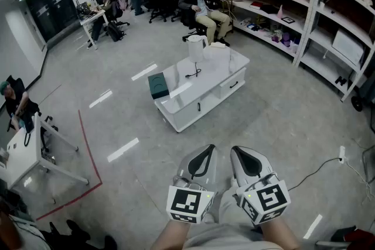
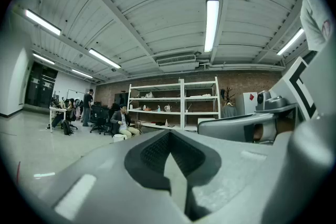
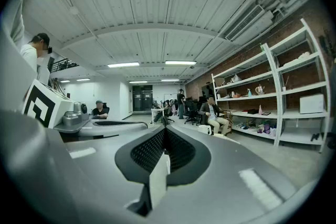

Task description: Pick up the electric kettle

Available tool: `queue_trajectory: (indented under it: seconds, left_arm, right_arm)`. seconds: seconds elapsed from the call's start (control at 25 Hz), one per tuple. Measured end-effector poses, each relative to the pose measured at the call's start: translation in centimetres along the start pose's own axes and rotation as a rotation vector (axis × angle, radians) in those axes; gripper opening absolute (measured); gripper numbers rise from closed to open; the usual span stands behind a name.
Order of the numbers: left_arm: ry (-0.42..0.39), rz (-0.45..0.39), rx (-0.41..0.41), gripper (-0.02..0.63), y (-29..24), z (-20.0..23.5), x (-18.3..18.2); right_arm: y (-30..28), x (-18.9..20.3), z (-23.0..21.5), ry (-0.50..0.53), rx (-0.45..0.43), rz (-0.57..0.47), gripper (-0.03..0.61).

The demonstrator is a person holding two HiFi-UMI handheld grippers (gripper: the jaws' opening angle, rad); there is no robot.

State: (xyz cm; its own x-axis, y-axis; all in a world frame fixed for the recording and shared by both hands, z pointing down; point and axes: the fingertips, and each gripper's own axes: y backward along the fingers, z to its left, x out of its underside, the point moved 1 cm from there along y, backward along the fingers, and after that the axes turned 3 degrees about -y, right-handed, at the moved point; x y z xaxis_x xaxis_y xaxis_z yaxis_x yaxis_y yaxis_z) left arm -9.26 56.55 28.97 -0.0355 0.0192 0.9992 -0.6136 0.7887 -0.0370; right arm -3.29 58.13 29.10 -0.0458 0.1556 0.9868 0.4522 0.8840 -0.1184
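The white electric kettle (image 1: 196, 47) stands upright at the far end of a low white table (image 1: 202, 95) in the head view, with a black cord (image 1: 193, 73) lying on the tabletop beside it. Both grippers are held close to my body, side by side, well short of the table. My left gripper (image 1: 205, 152) (image 2: 170, 140) is shut with nothing between its jaws. My right gripper (image 1: 239, 152) (image 3: 165, 136) is also shut and empty. Each gripper's own body hides the table in both gripper views.
A teal box (image 1: 157, 85) sits on the table's left corner. White shelving (image 1: 304, 3) lines the right wall, and a person (image 1: 202, 9) sits on a chair behind the table. A white desk (image 1: 23, 155) stands at left, with a red floor line (image 1: 88, 149) near it. A cable (image 1: 319, 170) lies at right.
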Motion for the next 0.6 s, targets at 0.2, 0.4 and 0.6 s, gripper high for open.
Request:
queue_trajectory:
  seconds: [0.2,0.4,0.6]
  left_arm:
    - [-0.023,0.005,0.010,0.000,1.5,-1.0,-0.4]
    - [-0.042,-0.002,-0.013,0.000,1.4,-1.0,-0.7]
    - [-0.040,0.005,-0.012,0.000,0.2,-0.6,-0.5]
  right_arm:
    - [1.3,0.0,1.2,-0.014,-0.007,-0.005,0.018]
    - [1.3,-0.4,0.7,-0.031,-0.016,-0.023,0.018]
    - [0.9,-1.3,-0.4,0.002,0.007,-0.076,0.020]
